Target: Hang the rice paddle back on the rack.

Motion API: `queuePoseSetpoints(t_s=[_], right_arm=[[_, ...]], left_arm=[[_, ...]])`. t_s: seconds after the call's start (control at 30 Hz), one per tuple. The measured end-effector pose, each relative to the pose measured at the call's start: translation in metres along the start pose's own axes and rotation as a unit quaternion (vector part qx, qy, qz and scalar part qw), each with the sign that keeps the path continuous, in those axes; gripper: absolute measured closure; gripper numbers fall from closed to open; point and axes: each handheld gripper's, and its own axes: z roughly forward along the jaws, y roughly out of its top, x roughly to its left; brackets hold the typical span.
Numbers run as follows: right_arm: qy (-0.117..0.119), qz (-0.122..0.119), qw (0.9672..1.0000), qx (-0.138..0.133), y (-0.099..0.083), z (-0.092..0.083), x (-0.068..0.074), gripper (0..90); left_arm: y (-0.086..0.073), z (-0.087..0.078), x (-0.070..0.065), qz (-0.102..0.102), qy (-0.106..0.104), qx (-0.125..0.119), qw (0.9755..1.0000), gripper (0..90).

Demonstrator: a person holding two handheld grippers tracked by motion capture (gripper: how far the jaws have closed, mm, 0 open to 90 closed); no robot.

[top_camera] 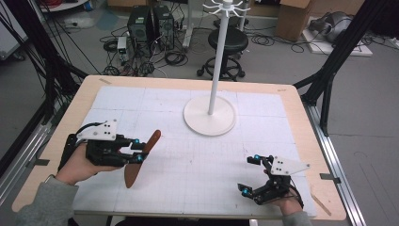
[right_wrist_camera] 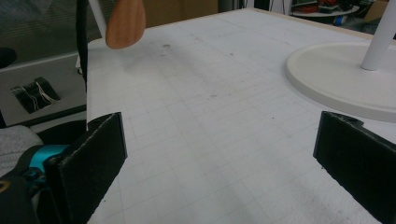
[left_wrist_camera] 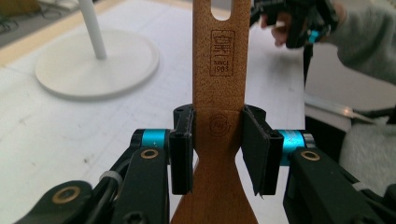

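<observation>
Left gripper (top_camera: 136, 151): at the left middle of the high view, its fingers (left_wrist_camera: 182, 149) clenched on the wooden spatula (top_camera: 141, 157).
Grip point: in the left gripper view the pads press both edges of the handle where it narrows, just below a round stamp.
Wooden spatula: tilted, slotted handle end toward the upper right, rounded blade toward the lower left; it seems lifted clear of the counter (top_camera: 197, 183), though the high view is too coarse to be sure.
Right gripper (top_camera: 249, 174): at the lower right of the high view, fingers spread wide with nothing between them.
White stand (top_camera: 210, 115): round base and upright pole at upper centre, well apart from both grippers.
</observation>
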Motion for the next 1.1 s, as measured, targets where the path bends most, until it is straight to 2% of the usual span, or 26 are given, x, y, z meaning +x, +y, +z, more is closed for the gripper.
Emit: queuePoseSetpoints(t_s=[0.13,0.2,0.3,0.37,0.53,0.63,0.97,1.03,1.1], right_arm=[[0.0,0.003,1.0,0.0,0.0,-0.001,0.001,1.2],[-0.002,0.001,1.0,-0.002,-0.001,-0.002,0.001,1.2],[-0.003,0.004,1.0,-0.003,-0.001,-0.005,0.002,1.2],[-0.002,0.004,1.0,-0.006,-0.001,-0.005,0.002,1.2],[0.002,0.004,0.9999,-0.012,0.0,-0.006,0.002,1.2],[0.002,0.006,0.9999,-0.009,-0.001,-0.006,0.001,1.2],[0.007,0.008,0.9999,-0.009,-0.003,-0.005,-0.004,1.2],[0.009,0.01,0.9999,-0.008,-0.002,-0.004,-0.004,1.2],[0.01,0.008,0.9999,-0.006,-0.002,-0.003,-0.004,1.2]], left_arm=[[0.004,0.001,0.005,0.001,0.014,-0.041,0.999,65.6],[0.006,0.002,0.008,-0.002,0.014,-0.058,0.9982,65.6],[0.01,0.005,0.011,0.0,0.011,-0.07,0.9975,65.6],[0.014,0.006,0.014,0.008,0.012,-0.075,0.9971,65.5],[0.024,0.011,0.02,0.008,0.004,-0.097,0.9952,65.5],[0.029,0.014,0.025,0.003,0.002,-0.099,0.9951,65.6],[0.052,0.026,0.038,0.009,0.015,-0.094,0.9954,65.5],[0.059,0.028,0.04,0.012,0.013,-0.097,0.9952,65.5],[0.066,0.028,0.041,0.013,0.0,-0.109,0.9939,65.6]])
